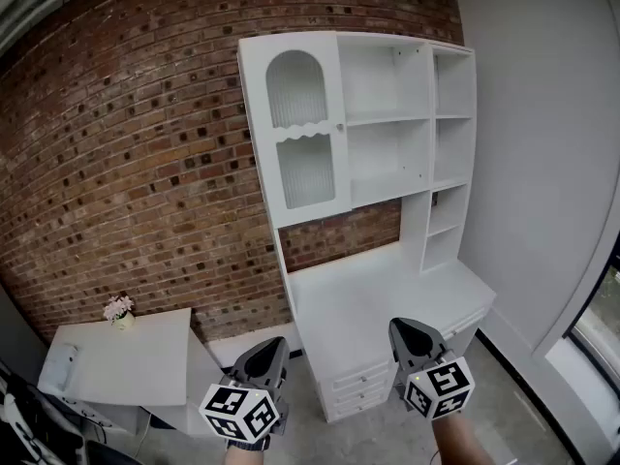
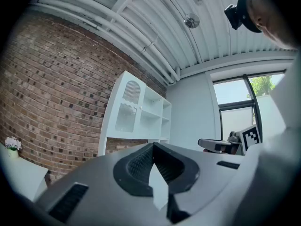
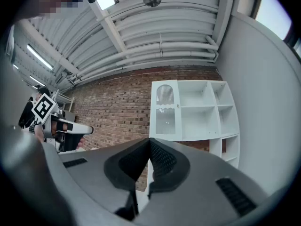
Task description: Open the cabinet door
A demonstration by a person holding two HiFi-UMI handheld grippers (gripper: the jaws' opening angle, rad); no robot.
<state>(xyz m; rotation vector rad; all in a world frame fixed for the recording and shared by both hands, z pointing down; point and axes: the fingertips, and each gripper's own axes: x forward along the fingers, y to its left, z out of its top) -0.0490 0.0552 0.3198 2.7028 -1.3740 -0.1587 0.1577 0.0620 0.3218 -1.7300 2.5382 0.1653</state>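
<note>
The white cabinet door [image 1: 302, 134], with an arched ribbed glass pane above and a square pane below, is the left part of a hutch and is closed. Its small knob [image 1: 339, 126] sits on its right edge. The door [image 2: 128, 109] shows far ahead in the left gripper view, and just as distant in the right gripper view [image 3: 164, 109]. My left gripper [image 1: 276, 342] and right gripper [image 1: 402, 325] hover low, in front of the desk, well short of the door. The left gripper's [image 2: 153, 145] jaws are shut with nothing between them; the right gripper [image 3: 149, 140] is also shut and holds nothing.
Open shelves [image 1: 387, 114] fill the hutch right of the door. Below it is a white desk top [image 1: 378, 298] with drawers [image 1: 358, 381]. A low white side table [image 1: 121, 356] with a small flower pot [image 1: 118, 310] stands at left. A brick wall is behind, a grey wall [image 1: 542, 163] at right.
</note>
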